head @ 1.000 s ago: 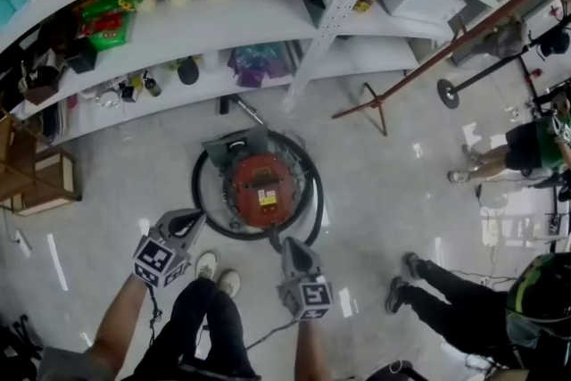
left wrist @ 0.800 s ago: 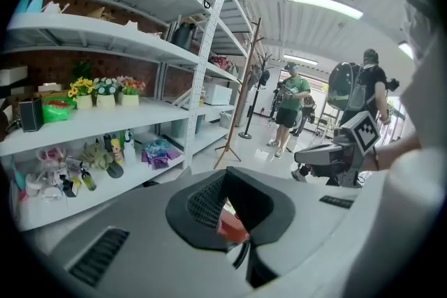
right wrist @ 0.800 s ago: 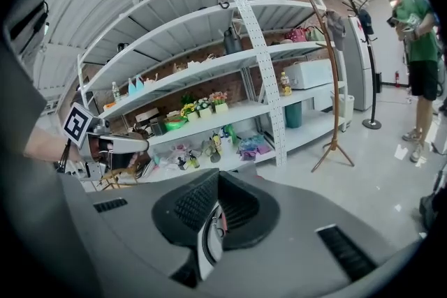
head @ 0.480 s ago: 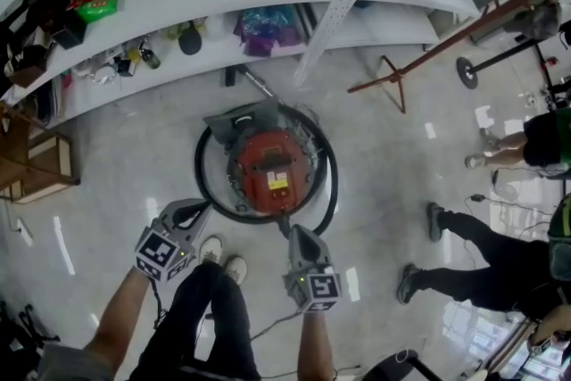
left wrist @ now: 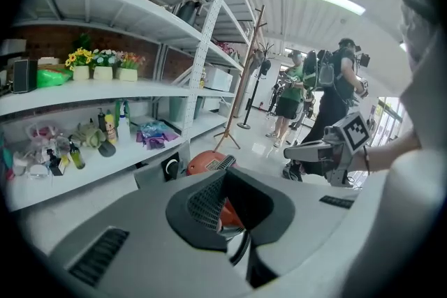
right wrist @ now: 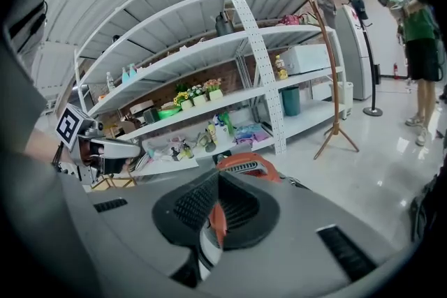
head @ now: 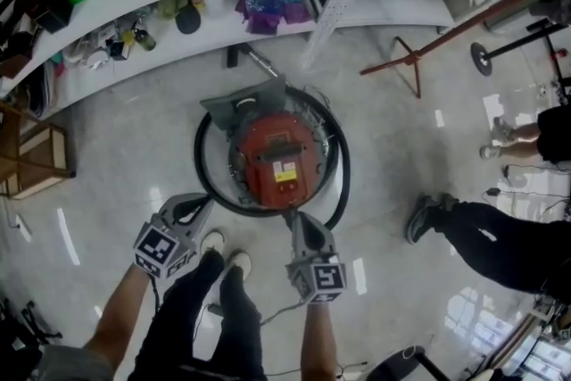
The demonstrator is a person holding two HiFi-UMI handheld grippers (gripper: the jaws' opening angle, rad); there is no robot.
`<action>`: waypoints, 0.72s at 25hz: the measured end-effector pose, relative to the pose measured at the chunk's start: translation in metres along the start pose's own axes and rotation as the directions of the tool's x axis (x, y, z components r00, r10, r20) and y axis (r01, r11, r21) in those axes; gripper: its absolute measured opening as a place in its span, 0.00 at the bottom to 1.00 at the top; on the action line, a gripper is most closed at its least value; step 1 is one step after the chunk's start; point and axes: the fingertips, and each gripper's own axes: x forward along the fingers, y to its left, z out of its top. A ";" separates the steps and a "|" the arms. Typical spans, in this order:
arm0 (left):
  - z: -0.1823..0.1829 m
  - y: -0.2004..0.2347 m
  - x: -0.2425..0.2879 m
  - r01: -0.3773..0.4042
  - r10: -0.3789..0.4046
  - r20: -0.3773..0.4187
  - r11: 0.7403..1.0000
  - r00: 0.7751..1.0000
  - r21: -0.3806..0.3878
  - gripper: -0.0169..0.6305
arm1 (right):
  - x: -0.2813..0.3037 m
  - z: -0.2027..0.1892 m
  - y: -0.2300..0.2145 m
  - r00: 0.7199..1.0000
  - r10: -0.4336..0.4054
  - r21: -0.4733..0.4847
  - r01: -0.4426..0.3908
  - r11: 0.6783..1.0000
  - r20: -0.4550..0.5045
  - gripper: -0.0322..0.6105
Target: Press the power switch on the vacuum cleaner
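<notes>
Right hand-held gripper [head: 294,219], jaws pressed together and empty, hovered just short of the red drum-shaped vacuum cleaner [head: 272,158] on the grey floor [head: 134,147]. We found the left hand-held gripper [head: 200,206] likewise closed. We judged this the approach step; next, a tip must descend onto the power switch.

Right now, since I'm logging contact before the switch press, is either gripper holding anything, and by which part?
Nothing is held. The left gripper and the right gripper both have jaws together and empty, near the vacuum cleaner.
</notes>
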 end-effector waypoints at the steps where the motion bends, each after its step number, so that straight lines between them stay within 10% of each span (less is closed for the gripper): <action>1: -0.004 0.001 0.004 0.005 -0.005 0.000 1.000 1.000 -0.001 0.04 | 0.003 -0.004 -0.002 1.000 0.000 0.005 0.000 1.000 0.000 0.06; 18: -0.029 -0.009 0.024 0.034 -0.034 0.005 0.999 0.999 -0.012 0.04 | 0.034 -0.040 -0.027 0.999 -0.031 0.020 0.031 0.999 -0.011 0.06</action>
